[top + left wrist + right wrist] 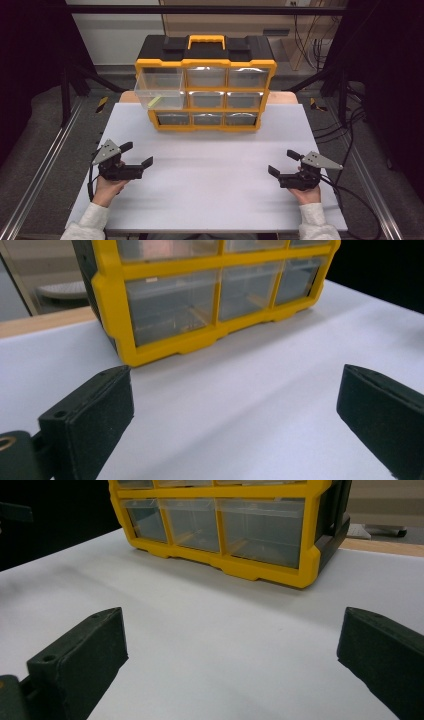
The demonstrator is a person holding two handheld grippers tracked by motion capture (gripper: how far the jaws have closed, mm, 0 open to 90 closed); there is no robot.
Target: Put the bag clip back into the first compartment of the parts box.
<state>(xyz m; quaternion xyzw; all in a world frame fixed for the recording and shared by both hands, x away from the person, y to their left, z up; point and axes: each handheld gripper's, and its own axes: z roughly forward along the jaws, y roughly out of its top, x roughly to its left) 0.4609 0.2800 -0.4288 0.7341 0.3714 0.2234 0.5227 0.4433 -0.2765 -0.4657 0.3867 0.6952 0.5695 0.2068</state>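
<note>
Grippers sit nearest, one in each hand, both low over the near part of the white worktop (210,170). The left gripper (138,154) is at the near left with its jaws spread wide and nothing between them; in the left gripper view the two black jaws stand far apart over bare worktop. The right gripper (284,163) is at the near right, its jaws likewise wide apart and holding nothing. The two are well apart from each other, with bare worktop between them and the cabinet. Farther back, at the far middle of the worktop, stands the cabinet (205,64), a yellow and black frame with three rows of three clear drawers and a yellow handle (206,40) on top. Its top left drawer (160,90) is pulled out toward the near side, and a small yellow-green piece (154,101) lies in it. The other drawers sit flush in the frame.
</note>
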